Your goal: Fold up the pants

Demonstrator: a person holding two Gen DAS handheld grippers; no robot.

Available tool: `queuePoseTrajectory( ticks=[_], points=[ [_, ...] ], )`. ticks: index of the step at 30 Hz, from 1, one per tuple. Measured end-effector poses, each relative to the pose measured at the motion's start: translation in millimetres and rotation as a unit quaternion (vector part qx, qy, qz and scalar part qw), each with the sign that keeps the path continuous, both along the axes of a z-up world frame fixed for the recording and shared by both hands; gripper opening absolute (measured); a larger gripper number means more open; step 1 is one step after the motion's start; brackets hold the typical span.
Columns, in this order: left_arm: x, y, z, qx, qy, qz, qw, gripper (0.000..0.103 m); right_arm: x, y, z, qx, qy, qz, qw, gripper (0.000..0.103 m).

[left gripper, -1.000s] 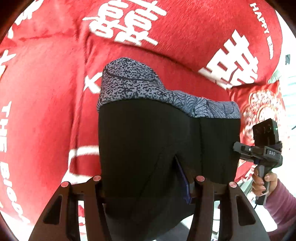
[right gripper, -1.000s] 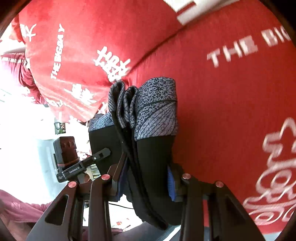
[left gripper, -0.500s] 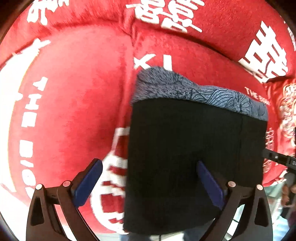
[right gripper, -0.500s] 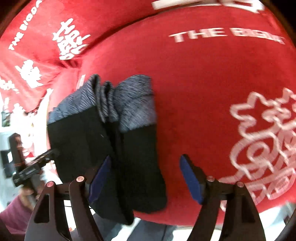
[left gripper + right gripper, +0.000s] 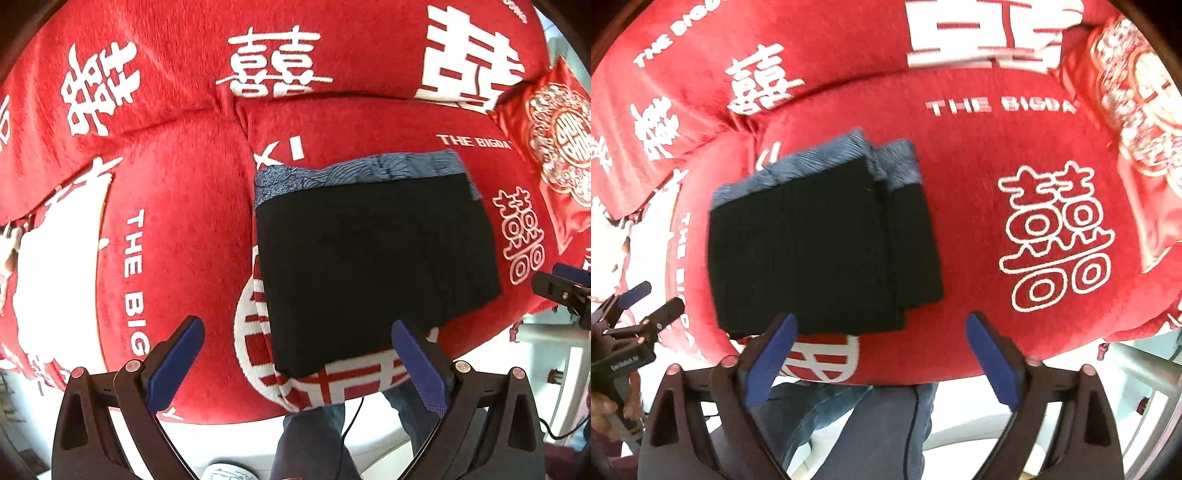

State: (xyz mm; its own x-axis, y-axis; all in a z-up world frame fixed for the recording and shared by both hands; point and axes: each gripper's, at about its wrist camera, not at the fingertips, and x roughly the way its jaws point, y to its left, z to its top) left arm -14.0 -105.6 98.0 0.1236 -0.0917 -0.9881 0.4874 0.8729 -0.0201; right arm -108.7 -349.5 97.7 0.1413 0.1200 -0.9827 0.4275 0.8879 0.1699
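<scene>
Grippers both above the sofa seat, pointing down, neither holding anything. Left gripper (image 5: pixel 295 343): jaws spread wide, blue pads clear of the cloth, the near edge of the folded pants (image 5: pixel 373 258) showing in the gap below. Right gripper (image 5: pixel 881 339): jaws opening, already broad, nothing between the pads; its tip also shows at the right edge of the left wrist view. Left gripper seen again at the left edge of the right wrist view, a hand (image 5: pixel 605 410) wrapped round its grip. Pants lie flat as a compact black rectangle on the red cushion (image 5: pixel 184 221), grey patterned waistband along the far edge, folded layers stepped along the right side. White lettering and characters cover the cushion. Small red pillow (image 5: pixel 554 147) at the far right. Person's legs in jeans (image 5: pixel 871 424) near, below the seat edge.
</scene>
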Motion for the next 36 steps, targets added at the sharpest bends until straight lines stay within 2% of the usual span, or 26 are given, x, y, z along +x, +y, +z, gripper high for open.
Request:
queuePoseTrajectory(
  ticks=[4,11,15,22,25,31,36],
  points=[
    [-6,6,20,0.009,-0.021,-0.003,0.9997,0.102,-5,21,29,-0.031,-0.002,0.000,1.000,0.095],
    [-8,15,61,-0.001,-0.053,-0.006,0.9986,0.102,-5,43,65,-0.023,0.004,-0.013,1.000,0.095],
    [-8,11,75,0.005,-0.065,-0.007,0.9979,0.102,-3,46,83,-0.032,-0.002,-0.016,0.999,0.095],
    [-17,0,89,0.020,-0.067,0.022,0.9973,0.102,5,38,95,-0.013,0.003,0.013,1.000,0.095],
    [-26,-9,94,0.025,-0.066,0.029,0.9971,0.102,3,33,105,-0.020,0.001,0.029,0.999,0.095],
    [-39,-20,101,0.038,-0.065,0.048,0.9960,0.102,0,23,103,-0.022,0.024,0.048,0.998,0.095],
    [-47,-19,104,0.036,-0.053,0.066,0.9958,0.102,0,22,103,-0.027,0.027,0.065,0.997,0.095]
  ],
)
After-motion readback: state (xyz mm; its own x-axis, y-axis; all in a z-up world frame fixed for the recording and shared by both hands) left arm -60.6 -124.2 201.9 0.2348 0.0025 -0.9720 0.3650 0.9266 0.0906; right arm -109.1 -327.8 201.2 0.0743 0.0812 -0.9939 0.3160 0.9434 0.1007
